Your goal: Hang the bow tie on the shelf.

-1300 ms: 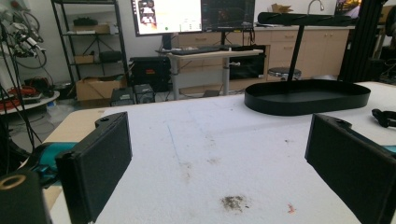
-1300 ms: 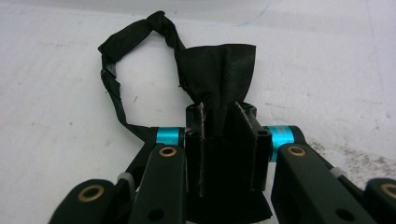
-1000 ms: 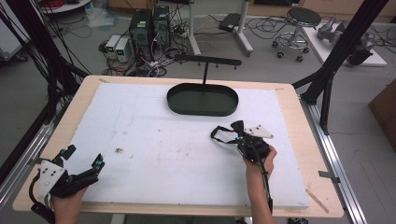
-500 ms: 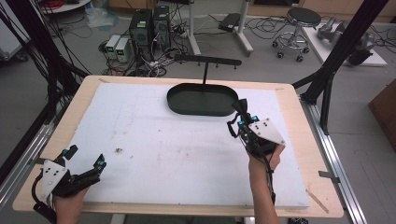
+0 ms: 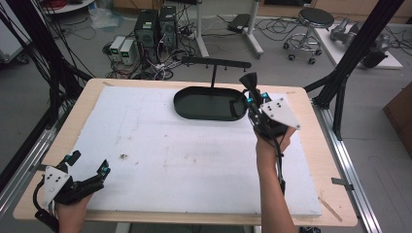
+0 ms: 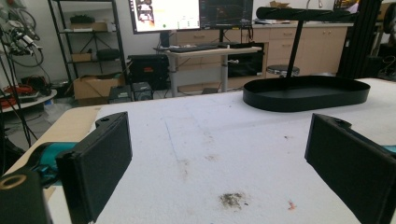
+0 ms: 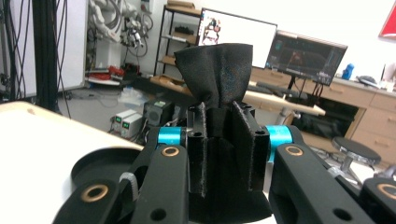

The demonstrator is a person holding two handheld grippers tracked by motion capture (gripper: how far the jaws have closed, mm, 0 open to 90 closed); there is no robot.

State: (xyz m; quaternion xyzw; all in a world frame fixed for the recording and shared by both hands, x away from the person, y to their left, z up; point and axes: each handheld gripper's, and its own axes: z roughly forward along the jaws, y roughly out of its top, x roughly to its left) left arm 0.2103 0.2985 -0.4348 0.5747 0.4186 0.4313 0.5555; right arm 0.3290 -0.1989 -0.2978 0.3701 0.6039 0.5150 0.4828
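Note:
My right gripper (image 5: 248, 97) is held up at the right end of a black oval tray (image 5: 194, 110), shut on a piece of black cloth (image 5: 250, 81) that sticks up from between its jaws. In the right gripper view the cloth (image 7: 218, 65) flares out above the closed gripper (image 7: 219, 116), with the tray (image 7: 100, 165) below and to the left. My left gripper (image 5: 89, 162) rests near the table's front left corner, open and holding nothing. In the left gripper view that gripper (image 6: 219, 122) stands wide apart over the white board, with the tray (image 6: 306, 95) far ahead.
A white foam board (image 5: 160, 145) covers the wooden table (image 5: 87, 97). Behind the tray, a black post with a horizontal bar (image 5: 216, 63) rises. A small dark stain (image 5: 124, 156) marks the board near my left gripper. Metal rails run along both table sides.
My right gripper has moved away from the person and to the right, rising with the black cloth to the tray's right end. The left gripper has stayed put.

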